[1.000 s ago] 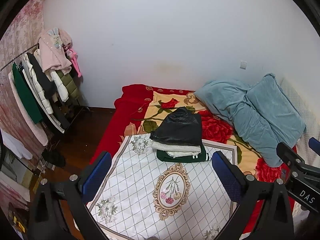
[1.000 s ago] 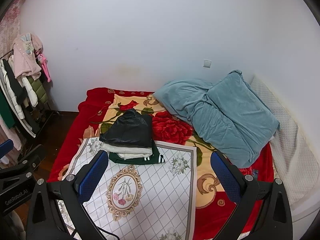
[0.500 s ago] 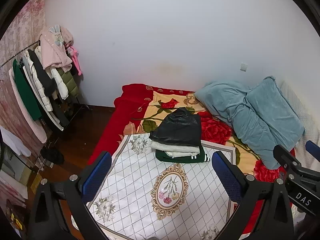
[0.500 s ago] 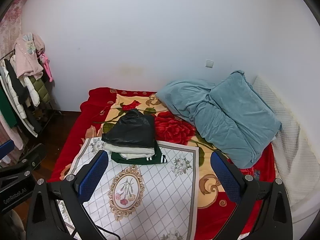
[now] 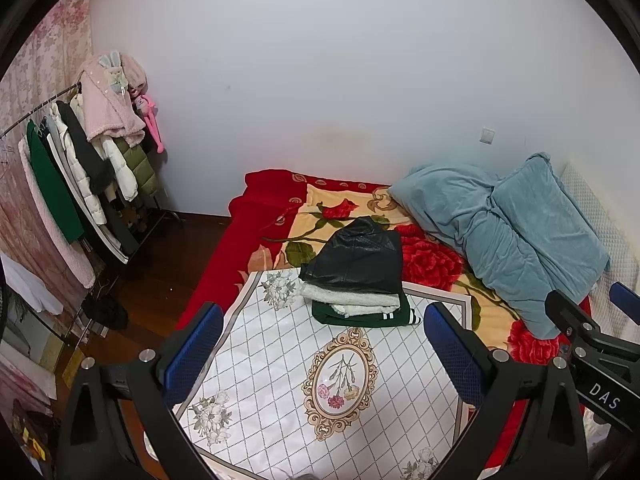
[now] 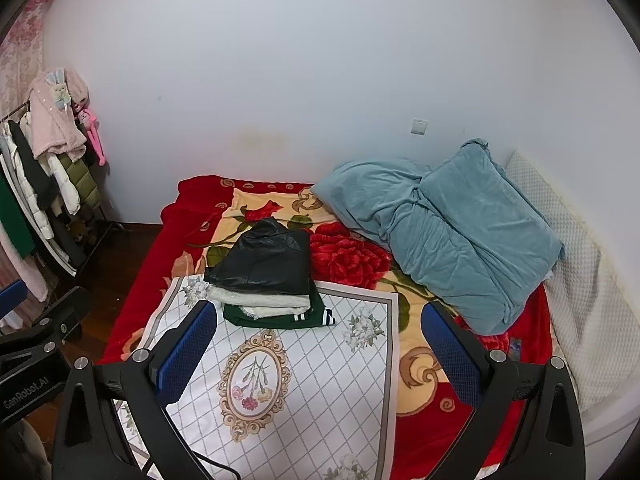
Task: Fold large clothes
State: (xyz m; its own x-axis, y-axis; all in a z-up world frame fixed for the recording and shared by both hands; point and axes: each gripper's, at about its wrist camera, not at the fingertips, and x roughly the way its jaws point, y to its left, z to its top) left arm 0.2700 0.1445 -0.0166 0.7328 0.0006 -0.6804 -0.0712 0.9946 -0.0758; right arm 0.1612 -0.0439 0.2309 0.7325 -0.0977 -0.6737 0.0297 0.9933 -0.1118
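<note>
White wall, dark floor (wooden), bed.

Folded clothes stack resting on bed.
Lying flat at the white floral mat's far edge: black on top, cream between, green beneath.

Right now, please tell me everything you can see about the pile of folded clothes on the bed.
The pile of folded clothes holds three layers: a black, leather-looking garment on top, a white fleecy one in the middle, a dark green one with white stripes below. It lies flat on the far edge of the white patterned cloth, partly over the red floral blanket. No gripper touches it.
</note>
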